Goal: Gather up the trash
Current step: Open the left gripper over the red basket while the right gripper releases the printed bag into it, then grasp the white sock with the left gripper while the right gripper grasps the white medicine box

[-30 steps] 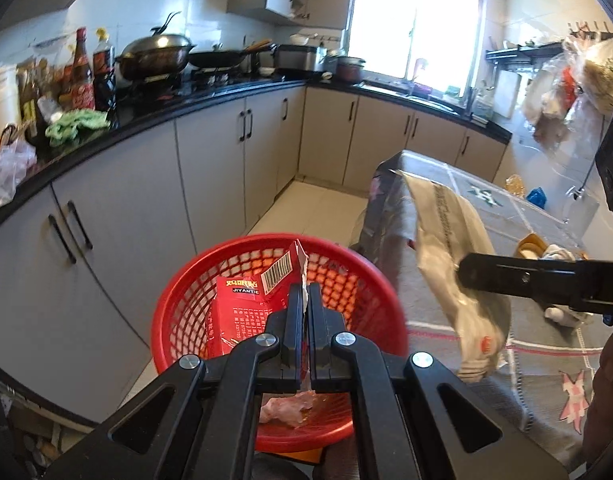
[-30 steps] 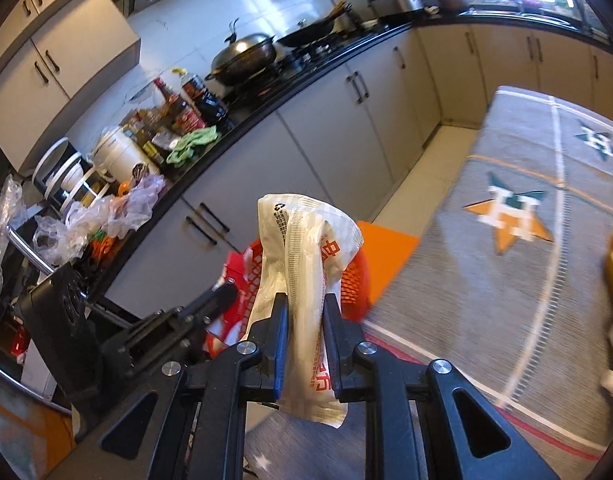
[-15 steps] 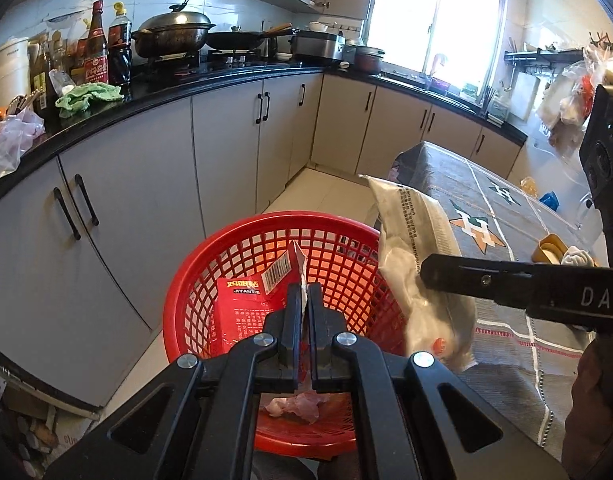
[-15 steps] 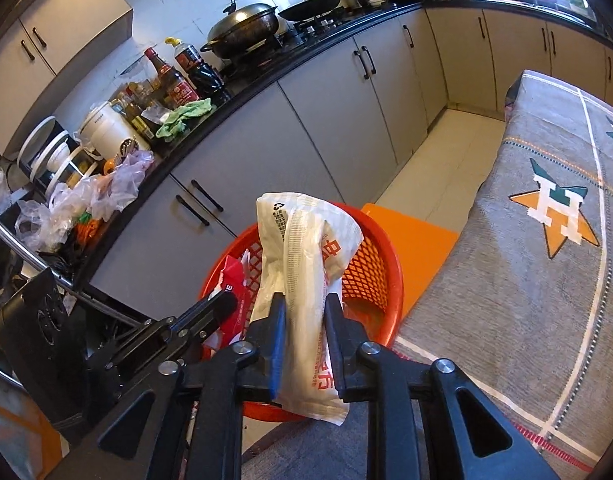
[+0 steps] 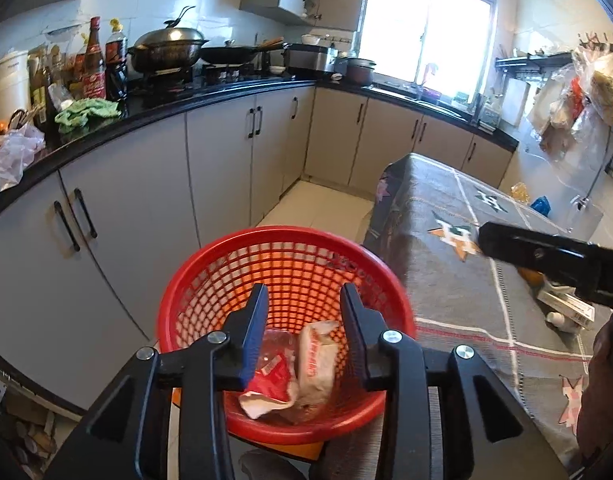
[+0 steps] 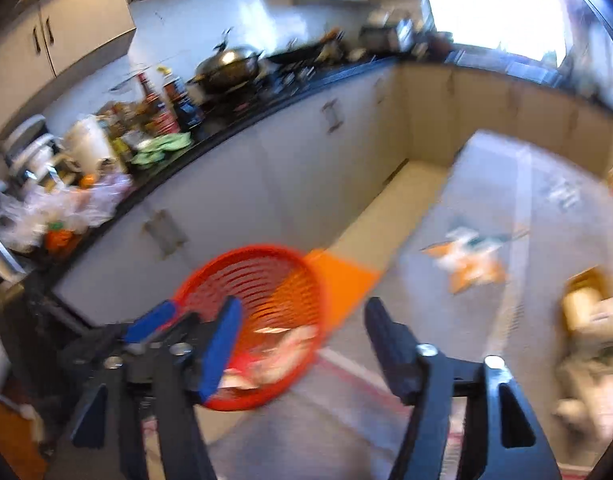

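1. The right wrist view is smeared all over; we cannot read the counter (image 6: 118, 168) clutter there.
2. In it the trash in the basket (image 6: 210, 280) is a red-and-white blur, partly behind a blue pad (image 6: 220, 344).
3. In the left wrist view the fingers (image 5: 254, 320) hide parts of the red wrapper (image 5: 268, 376) and white bag (image 5: 316, 360).
4. The print on both is too small for us to read.
5. The right gripper (image 5: 546, 258) is cut off by the right edge.
6. Items behind it on the table (image 5: 446, 280) are half hidden.
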`<state>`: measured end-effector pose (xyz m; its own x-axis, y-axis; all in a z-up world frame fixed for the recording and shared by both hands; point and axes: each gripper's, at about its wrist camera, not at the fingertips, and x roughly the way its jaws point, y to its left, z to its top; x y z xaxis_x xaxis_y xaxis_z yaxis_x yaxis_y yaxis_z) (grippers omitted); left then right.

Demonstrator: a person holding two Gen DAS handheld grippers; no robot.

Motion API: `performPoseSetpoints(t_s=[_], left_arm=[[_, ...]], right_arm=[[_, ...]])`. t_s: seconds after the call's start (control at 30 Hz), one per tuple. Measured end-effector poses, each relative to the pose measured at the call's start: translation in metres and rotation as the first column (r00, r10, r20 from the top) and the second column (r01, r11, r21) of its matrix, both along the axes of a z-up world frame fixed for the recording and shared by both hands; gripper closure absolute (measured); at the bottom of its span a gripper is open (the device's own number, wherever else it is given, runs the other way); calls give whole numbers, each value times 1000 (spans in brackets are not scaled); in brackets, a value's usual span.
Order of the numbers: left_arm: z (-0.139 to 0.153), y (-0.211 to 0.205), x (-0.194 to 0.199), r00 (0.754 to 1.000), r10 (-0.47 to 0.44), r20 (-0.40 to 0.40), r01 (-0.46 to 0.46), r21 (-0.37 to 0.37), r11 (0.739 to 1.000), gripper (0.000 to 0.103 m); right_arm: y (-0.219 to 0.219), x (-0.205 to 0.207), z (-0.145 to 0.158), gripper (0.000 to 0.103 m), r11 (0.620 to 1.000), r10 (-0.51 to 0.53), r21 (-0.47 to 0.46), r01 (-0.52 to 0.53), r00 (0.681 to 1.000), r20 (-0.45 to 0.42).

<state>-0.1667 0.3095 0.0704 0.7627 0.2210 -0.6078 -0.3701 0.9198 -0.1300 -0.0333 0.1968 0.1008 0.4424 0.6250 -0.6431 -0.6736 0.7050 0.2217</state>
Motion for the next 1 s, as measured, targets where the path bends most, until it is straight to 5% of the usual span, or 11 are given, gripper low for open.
performPoseSetpoints(t_s=[0.07,0.17,0.43,0.63,0.87,1.0], left_arm=[[4,-12,1,1000,-19,5,19,13,1000,65],[8,-30,5,999,-54,7,53,26,998,63],[12,-86,20,987,-160,-12,160,46,986,61],[9,-135,38,969,-243,-53,246,59,968,55],[3,-181,56,944,-316,-94,323,67,944,52],[-2,-200,65,930,-348,-119,356,56,933,44]], right_arm=[[-17,-13,10,12,996,-72,-44,78,989,128],[-43,-22,20,11,989,-122,-56,136,971,205],[-133,-27,31,11,969,-245,35,243,941,233],[-217,-6,26,11,949,-306,108,296,946,101],[-305,46,1,22,883,-446,112,455,889,-100],[-321,78,-16,26,866,-459,105,489,860,-223]])
